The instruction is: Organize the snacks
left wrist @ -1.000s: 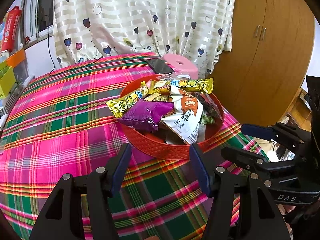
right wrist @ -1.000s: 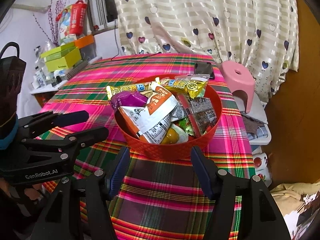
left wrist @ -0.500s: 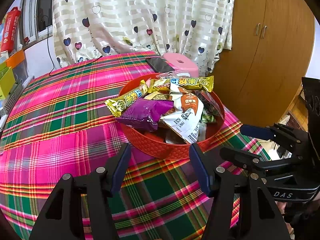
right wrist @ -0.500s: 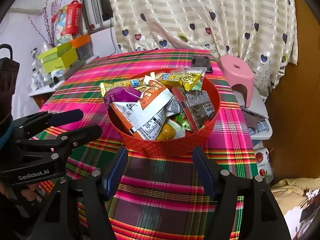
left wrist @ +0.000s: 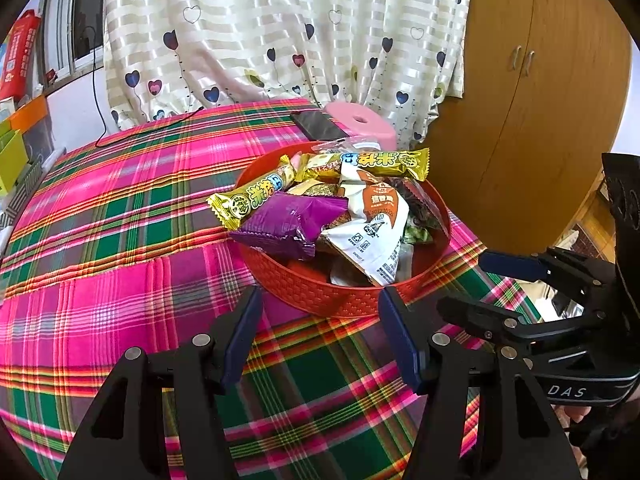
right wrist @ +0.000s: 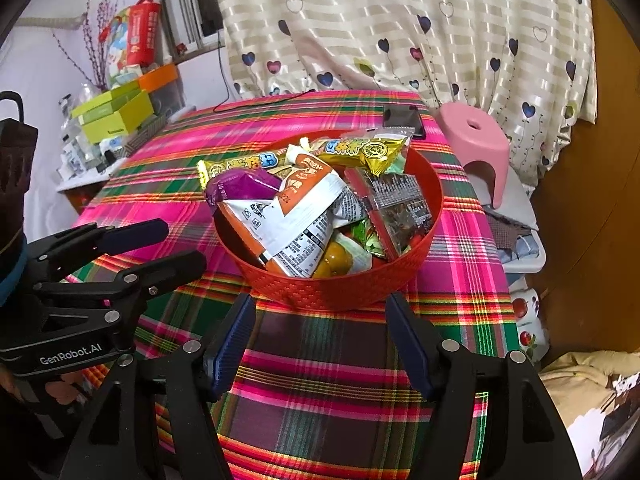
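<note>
A red woven basket (left wrist: 288,276) (right wrist: 360,288) stands on the plaid tablecloth, heaped with snack packets. On top lie a purple packet (left wrist: 288,220) (right wrist: 240,184), a white-and-orange packet (left wrist: 376,216) (right wrist: 296,208) and two yellow bars (left wrist: 248,200) (left wrist: 384,160). My left gripper (left wrist: 320,304) (right wrist: 184,244) hovers open just short of the basket's near wall, nothing between its fingers. My right gripper (right wrist: 320,308) (left wrist: 460,282) is beside it on the right, also open and empty, just short of the same wall.
A dark phone (left wrist: 318,126) (right wrist: 402,118) lies on the cloth behind the basket. A pink stool (right wrist: 476,140) stands past the table's right edge, a wooden wardrobe (left wrist: 540,100) beyond it. Green boxes (right wrist: 116,116) are stacked at far left.
The right wrist view has shifted slightly and its jaws stand a touch wider. The left gripper and the basket have not moved.
</note>
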A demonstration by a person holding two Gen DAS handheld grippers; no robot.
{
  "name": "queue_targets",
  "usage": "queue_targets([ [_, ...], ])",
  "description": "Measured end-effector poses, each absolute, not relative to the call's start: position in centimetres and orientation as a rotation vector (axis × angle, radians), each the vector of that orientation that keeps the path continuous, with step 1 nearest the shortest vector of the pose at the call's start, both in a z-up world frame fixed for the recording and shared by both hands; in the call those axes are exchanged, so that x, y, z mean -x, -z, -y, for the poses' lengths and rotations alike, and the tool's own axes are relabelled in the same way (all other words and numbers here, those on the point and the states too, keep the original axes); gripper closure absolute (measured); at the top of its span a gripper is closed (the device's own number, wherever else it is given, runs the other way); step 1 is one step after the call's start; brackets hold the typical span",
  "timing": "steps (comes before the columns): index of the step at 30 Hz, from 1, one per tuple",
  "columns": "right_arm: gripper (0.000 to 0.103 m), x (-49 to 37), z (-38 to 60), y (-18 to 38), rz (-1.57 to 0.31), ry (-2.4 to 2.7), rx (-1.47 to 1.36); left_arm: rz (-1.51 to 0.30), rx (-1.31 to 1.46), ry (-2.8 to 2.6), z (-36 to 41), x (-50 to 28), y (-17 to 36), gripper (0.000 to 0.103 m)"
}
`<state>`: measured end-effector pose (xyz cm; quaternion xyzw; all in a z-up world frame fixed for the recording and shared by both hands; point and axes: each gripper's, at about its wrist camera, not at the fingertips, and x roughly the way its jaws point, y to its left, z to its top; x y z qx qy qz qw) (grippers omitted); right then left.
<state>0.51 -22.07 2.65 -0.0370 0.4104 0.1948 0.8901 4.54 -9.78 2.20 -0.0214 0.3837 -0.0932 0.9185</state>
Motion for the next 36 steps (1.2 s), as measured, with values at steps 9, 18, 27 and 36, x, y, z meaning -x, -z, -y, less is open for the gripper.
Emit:
queue_targets([
  [9, 0.036, -0.69, 21.95, -2.53, -0.857, -0.398, 0.087, -0.795, 0.045, 0.192, 9.67, -4.73, -1.97, 0.042],
  [18, 0.036, -0.84, 21.94, -2.50, -0.861, -0.396, 0.089, -0.801, 0.046, 0.192, 9.61, -4.87, -1.66, 0.042],
  [27, 0.036, -1.04, 22.20, -2.30, -0.864, -0.391, 0.097, -0.801, 0.041, 0.194, 9.58, -4.98, -1.74, 0.042],
  [36, 0.036, -1.23, 22.46, -2.54, -0.860, -0.385, 0.097, -0.794, 0.042, 0.200, 9.53, -4.97, -1.80, 0.042],
])
